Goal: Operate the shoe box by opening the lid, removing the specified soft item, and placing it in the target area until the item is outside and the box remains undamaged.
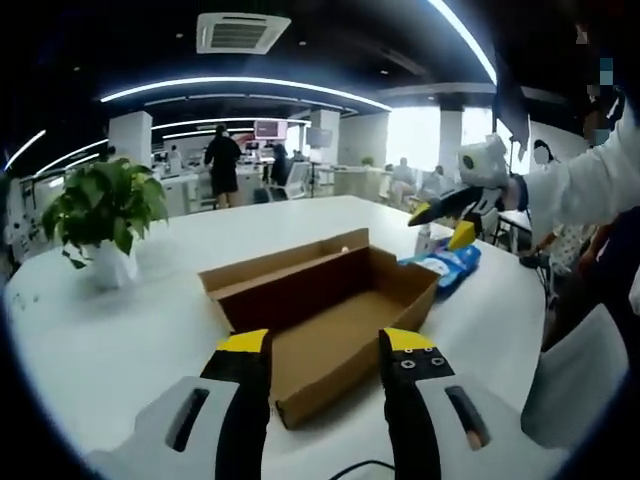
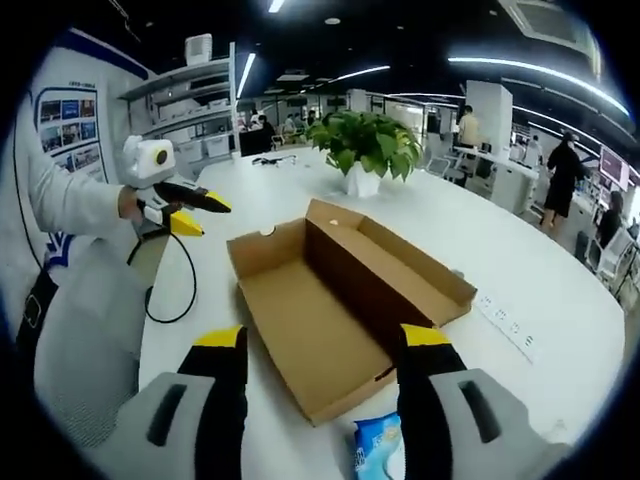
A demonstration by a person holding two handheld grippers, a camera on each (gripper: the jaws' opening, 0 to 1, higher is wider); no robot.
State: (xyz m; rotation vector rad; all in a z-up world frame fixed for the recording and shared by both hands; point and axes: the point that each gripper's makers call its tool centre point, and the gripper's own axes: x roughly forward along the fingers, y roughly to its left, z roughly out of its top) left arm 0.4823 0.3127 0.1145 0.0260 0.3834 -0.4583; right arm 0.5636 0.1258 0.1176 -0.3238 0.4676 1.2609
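Note:
The brown cardboard shoe box (image 1: 335,315) lies open on the white table (image 1: 130,330), its lid (image 1: 285,262) standing up along the far side and its inside bare. A blue soft packet (image 1: 446,266) rests on the table just right of the box. My left gripper (image 1: 325,345) is open in front of the box's near corner. My right gripper (image 1: 447,218) hovers over the packet. In the right gripper view the box (image 2: 315,320) lies ahead, the packet (image 2: 380,447) sits low between the open right gripper (image 2: 322,338) jaws, and the left gripper (image 2: 188,212) hangs open at the left.
A potted green plant (image 1: 103,215) (image 2: 367,145) stands on the table beyond the box. A white power strip (image 2: 508,322) lies near the table's edge, and a black cable (image 2: 170,290) hangs off the left gripper. A grey chair (image 1: 580,385) stands alongside. People stand far back.

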